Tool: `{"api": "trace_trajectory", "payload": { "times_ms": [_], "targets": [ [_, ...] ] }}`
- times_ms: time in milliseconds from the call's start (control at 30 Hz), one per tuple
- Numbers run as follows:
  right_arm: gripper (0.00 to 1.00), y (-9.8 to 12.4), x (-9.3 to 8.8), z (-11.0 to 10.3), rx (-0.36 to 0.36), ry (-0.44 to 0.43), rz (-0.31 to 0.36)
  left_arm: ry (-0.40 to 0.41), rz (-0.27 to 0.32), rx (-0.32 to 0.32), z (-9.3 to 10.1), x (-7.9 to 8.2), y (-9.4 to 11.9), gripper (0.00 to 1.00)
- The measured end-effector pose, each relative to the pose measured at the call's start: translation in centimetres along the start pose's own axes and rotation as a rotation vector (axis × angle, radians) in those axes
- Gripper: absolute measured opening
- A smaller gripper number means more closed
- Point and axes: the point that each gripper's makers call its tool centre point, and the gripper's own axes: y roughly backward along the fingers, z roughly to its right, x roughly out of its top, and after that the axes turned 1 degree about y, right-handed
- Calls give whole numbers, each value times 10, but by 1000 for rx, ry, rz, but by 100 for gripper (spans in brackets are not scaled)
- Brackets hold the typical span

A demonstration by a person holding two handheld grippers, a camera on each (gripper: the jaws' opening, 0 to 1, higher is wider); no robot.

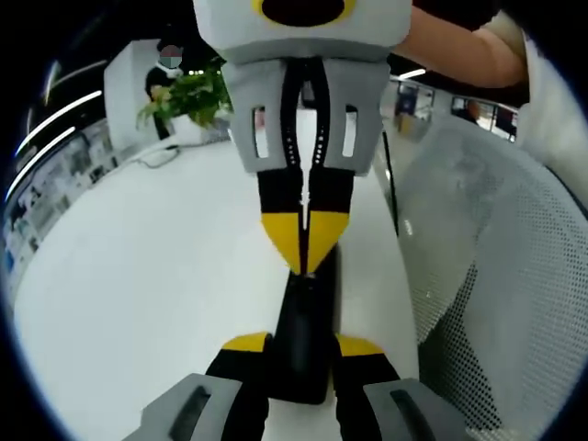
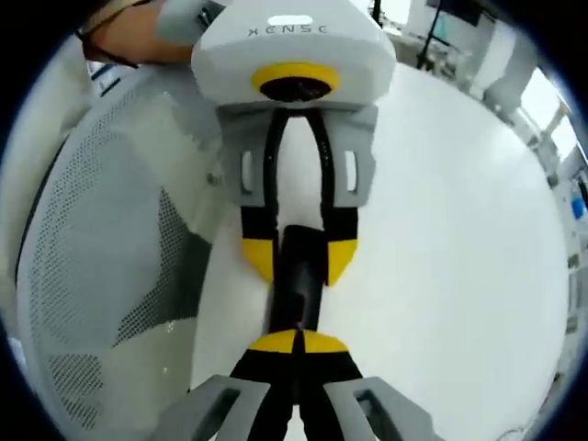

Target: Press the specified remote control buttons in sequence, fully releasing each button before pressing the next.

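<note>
Remote held at one end, pressed at the other

Progress through the button sequence cannot be read here: no button face or display shows. The slim black plastic remote control (image 1: 306,340) lies lengthwise between the two tools above the white table (image 1: 138,276). In the left gripper view, the left gripper (image 1: 303,347) clamps the remote's near end at 6 o'clock, yellow tips on either side. The right gripper (image 1: 305,246), at 12 o'clock, has its jaws closed tip to tip, the point touching the remote's far end, seemingly mid-press. A white mesh chair (image 1: 496,276) stands at 3 o'clock.
</note>
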Motion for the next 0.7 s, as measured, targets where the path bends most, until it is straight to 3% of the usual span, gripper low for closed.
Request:
{"api": "trace_trajectory", "payload": {
  "times_ms": [500, 700],
  "targets": [
    [0, -8, -4, 1, -2, 5, -24, 2, 0, 2, 0, 0, 1, 25],
    [0, -10, -3, -1, -8, 35, -65, 1, -1, 1, 0, 0, 1, 25]
  ]
}}
